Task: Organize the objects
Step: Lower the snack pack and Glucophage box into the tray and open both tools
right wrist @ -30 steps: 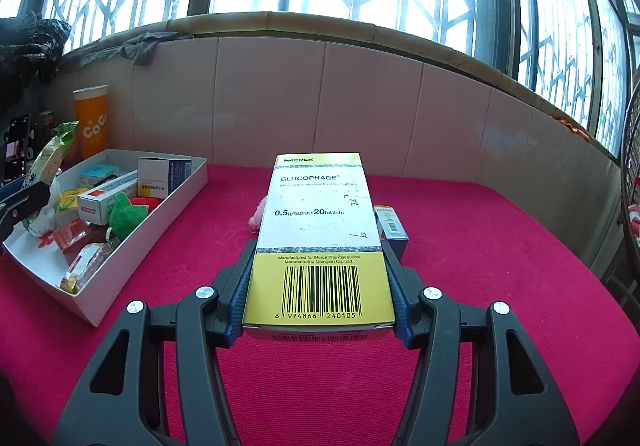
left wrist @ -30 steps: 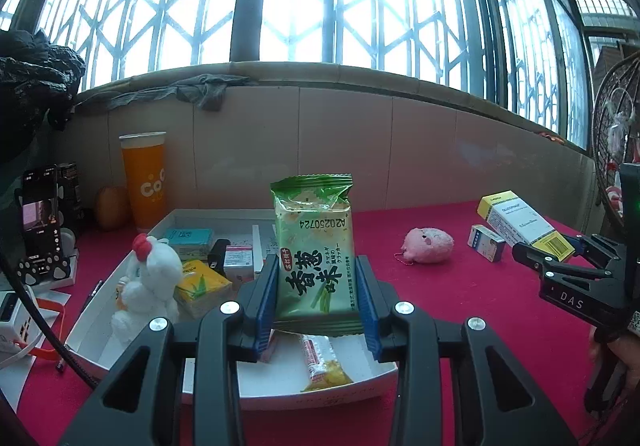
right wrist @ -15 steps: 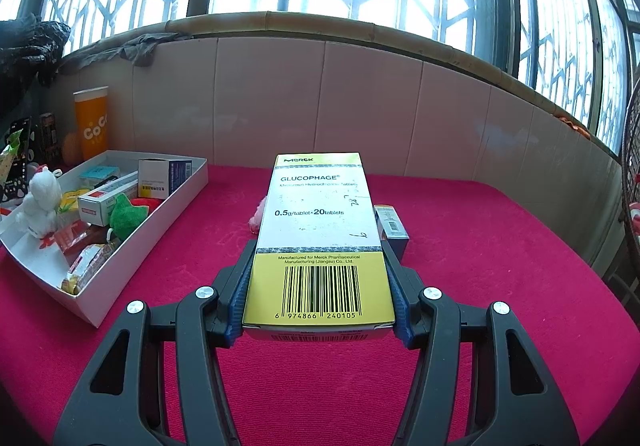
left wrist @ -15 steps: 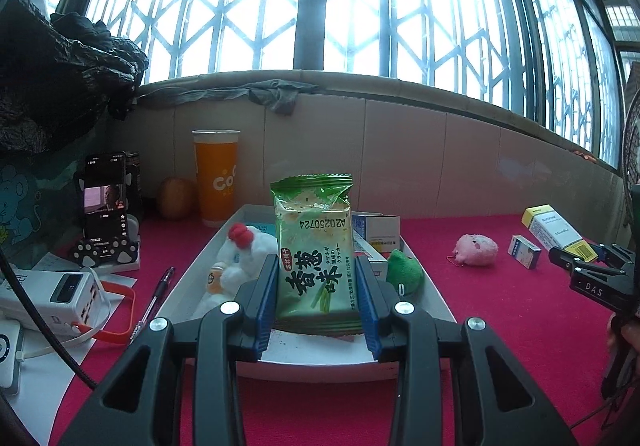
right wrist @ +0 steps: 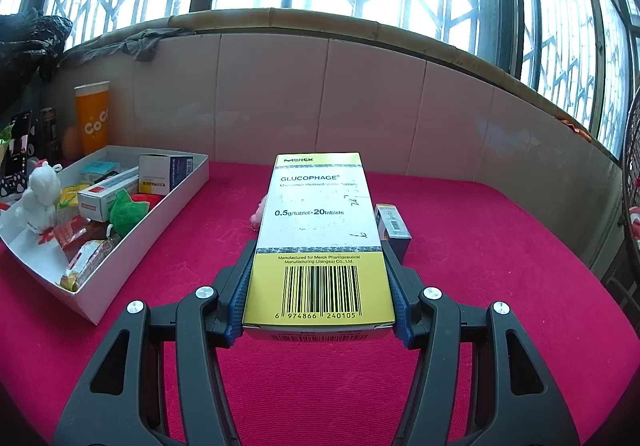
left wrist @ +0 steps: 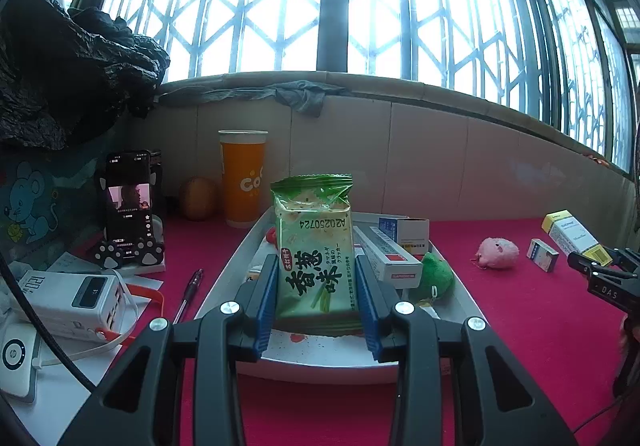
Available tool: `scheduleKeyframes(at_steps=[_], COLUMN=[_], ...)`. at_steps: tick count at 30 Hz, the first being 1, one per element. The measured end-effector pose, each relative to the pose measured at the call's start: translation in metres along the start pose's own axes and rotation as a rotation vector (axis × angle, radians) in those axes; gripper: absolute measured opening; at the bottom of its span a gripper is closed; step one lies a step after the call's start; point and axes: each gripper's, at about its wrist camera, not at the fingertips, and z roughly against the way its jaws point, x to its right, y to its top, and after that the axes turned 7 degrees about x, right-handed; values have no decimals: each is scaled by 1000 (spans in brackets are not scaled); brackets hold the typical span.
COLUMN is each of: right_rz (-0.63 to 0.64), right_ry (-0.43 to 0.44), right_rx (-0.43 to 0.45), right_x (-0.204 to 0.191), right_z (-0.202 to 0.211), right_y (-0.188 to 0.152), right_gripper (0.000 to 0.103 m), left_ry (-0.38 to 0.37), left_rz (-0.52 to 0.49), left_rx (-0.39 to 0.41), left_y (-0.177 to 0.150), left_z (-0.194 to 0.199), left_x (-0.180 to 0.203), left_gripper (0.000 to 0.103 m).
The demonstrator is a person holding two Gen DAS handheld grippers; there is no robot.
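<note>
The left gripper (left wrist: 316,286) is clamped on a green snack packet (left wrist: 314,246), its blue pads pressing both long sides so the packet stands upright, printed characters facing the camera. It hangs over the near end of a white tray (left wrist: 228,274) on the red tablecloth (left wrist: 520,318). Inside the tray, seen from the right wrist view, lie a white plush toy (right wrist: 40,190), a long red-and-white box (right wrist: 106,196), a green plush (right wrist: 126,212), a white-and-blue carton (right wrist: 164,174) and small wrapped snacks (right wrist: 86,258) at the near corner. The right gripper (right wrist: 318,310) grips a yellow-and-white medicine box (right wrist: 320,230) by its two long edges, barcode end nearest the camera, held above the cloth well to the right of the tray. Just beside that box, on the cloth, stands a small blue box (right wrist: 392,226), and a pink plush (left wrist: 496,252) lies near it, partly hidden in the right wrist view. Behind the tray an orange cup (left wrist: 242,176) stands against the tiled wall. Left of the tray lie a pen (left wrist: 190,288), a phone on a stand (left wrist: 128,206) and a white power bank (left wrist: 76,300).
</note>
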Motion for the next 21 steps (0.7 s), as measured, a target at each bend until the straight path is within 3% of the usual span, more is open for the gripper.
scheduleKeyframes(at_steps=[11,21], right_rz=[17,-11], right_ry=[32,127], right_rx=[-16,-41], right_x=[-10,-31], right_z=[0,1], right_y=[1,1], right_gripper=[56,56], left_ry=[11,17], left_rz=[-2,-29], left_rx=[-5,-22], left_y=[8,13], left_z=[-1,-4], left_x=[-10,-13], left_gripper=[37,37])
